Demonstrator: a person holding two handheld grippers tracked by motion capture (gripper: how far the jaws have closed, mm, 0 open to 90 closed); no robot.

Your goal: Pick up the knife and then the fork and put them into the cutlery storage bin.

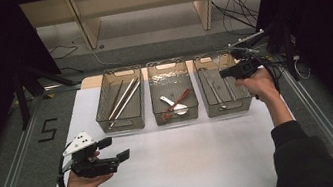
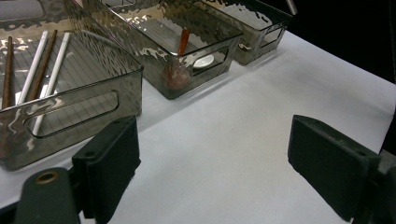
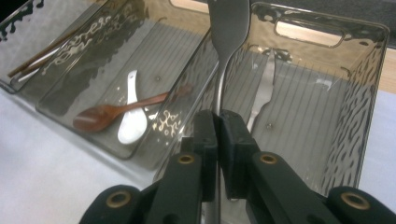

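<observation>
The work here looks like sorting cutlery into three clear bins that stand in a row at the far side of the white table (image 1: 180, 162). The right gripper (image 3: 217, 122) has its jaws pressed together on the handle of a metal utensil (image 3: 227, 28), which sticks up from between them above the right bin (image 3: 369, 93); I cannot tell if it is a fork or a spoon, because its working end is hidden. Inside this bin one more metal piece (image 3: 264, 88) already lies on the ribbed floor. The middle bin (image 1: 176, 113) holds a wooden spoon (image 3: 116, 111) and a white spoon (image 3: 131, 122), lying crossed. The left bin (image 1: 123, 123) holds chopsticks (image 1: 124, 99), some white and some dark. The left gripper (image 1: 112, 150) waits near the person at the left, with its jaws spread and nothing between them. No loose cutlery lies on the table, so I judge that the sorting is nearly finished: what is left is to lower the held utensil into the right bin and let it go.
</observation>
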